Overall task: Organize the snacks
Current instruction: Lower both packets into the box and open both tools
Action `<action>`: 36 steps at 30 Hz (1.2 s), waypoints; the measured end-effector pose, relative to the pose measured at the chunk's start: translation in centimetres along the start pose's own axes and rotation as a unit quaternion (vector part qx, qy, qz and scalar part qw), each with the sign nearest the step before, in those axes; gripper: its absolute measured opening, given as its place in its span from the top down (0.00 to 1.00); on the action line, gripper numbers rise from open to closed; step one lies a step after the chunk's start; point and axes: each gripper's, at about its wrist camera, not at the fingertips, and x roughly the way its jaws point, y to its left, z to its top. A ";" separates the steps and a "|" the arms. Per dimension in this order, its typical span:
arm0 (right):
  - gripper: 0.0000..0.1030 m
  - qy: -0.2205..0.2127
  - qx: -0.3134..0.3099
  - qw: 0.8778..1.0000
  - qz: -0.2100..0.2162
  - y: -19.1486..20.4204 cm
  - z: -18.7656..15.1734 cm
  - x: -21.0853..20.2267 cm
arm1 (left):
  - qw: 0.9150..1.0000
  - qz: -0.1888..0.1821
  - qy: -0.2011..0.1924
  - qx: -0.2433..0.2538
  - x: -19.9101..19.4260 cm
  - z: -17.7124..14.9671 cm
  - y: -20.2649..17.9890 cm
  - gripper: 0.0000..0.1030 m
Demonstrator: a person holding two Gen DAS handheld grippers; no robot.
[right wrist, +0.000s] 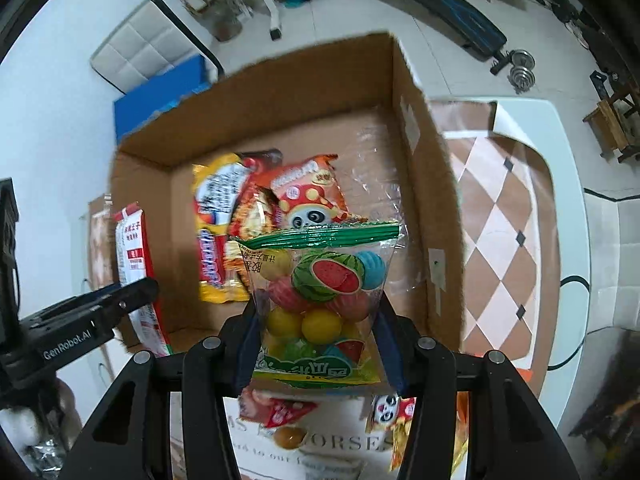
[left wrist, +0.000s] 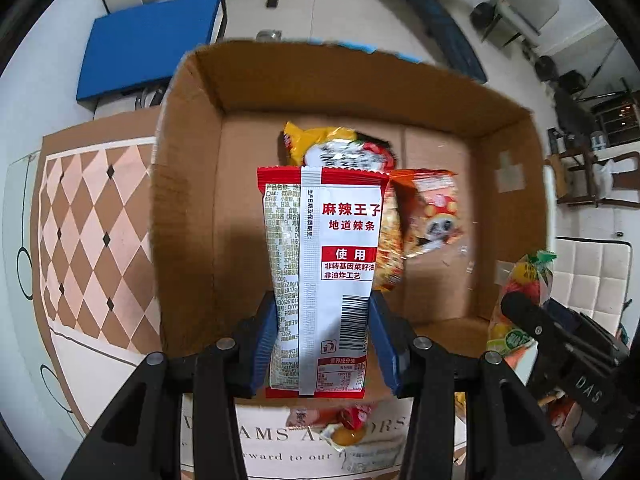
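My left gripper (left wrist: 323,312) is shut on a red and white spicy strip packet (left wrist: 320,264) and holds it upright over the near edge of an open cardboard box (left wrist: 188,184). My right gripper (right wrist: 316,320) is shut on a clear bag of fruit-shaped gummies (right wrist: 320,300) with a green top seal, also above the box (right wrist: 416,184). Inside the box lie a yellow snack bag (right wrist: 216,232), an orange noodle-snack packet (right wrist: 252,216) and a panda-print packet (right wrist: 308,200). The right gripper with its bag shows at the right of the left wrist view (left wrist: 520,300). The left gripper's packet shows in the right wrist view (right wrist: 136,272).
The box stands on a table with a brown and peach diamond-patterned cloth (left wrist: 88,216). Loose small snacks (right wrist: 280,412) and a panda packet (right wrist: 388,408) lie on a printed sheet below the grippers. A blue mat (left wrist: 148,44), white chairs and gym gear stand on the floor beyond.
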 end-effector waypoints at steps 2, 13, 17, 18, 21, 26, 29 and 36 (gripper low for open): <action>0.47 0.011 0.002 1.000 -0.006 -0.1 0.2 1.4 | 1.000 0.006 0.014 0.000 1.3 0.6 0.0 0.59; 0.20 0.086 0.012 0.996 -0.023 -0.6 1.0 6.5 | 0.999 0.021 0.030 -0.001 3.6 1.4 0.2 0.39; 0.06 0.075 -0.011 0.996 -0.042 0.2 1.0 5.6 | 1.000 0.021 0.019 -0.004 3.0 1.3 0.3 0.16; 0.06 0.073 -0.013 0.996 -0.040 0.3 1.0 5.4 | 1.000 0.019 0.015 -0.006 2.6 1.2 0.4 0.16; 0.06 0.062 -0.025 0.997 -0.048 0.7 0.9 4.3 | 1.000 0.017 0.005 -0.010 1.7 0.7 0.7 0.15; 0.06 0.033 -0.039 0.997 -0.053 1.6 0.3 2.0 | 1.000 0.013 -0.019 -0.009 -0.5 -0.5 0.5 0.15; 0.06 0.011 -0.050 0.997 -0.056 2.3 -0.3 0.2 | 0.999 0.011 -0.044 -0.006 -2.2 -1.6 0.1 0.15; 0.06 -0.063 -0.069 0.993 -0.068 3.0 -3.3 -4.7 | 0.991 0.016 -0.132 0.005 -6.7 -4.7 -1.4 0.15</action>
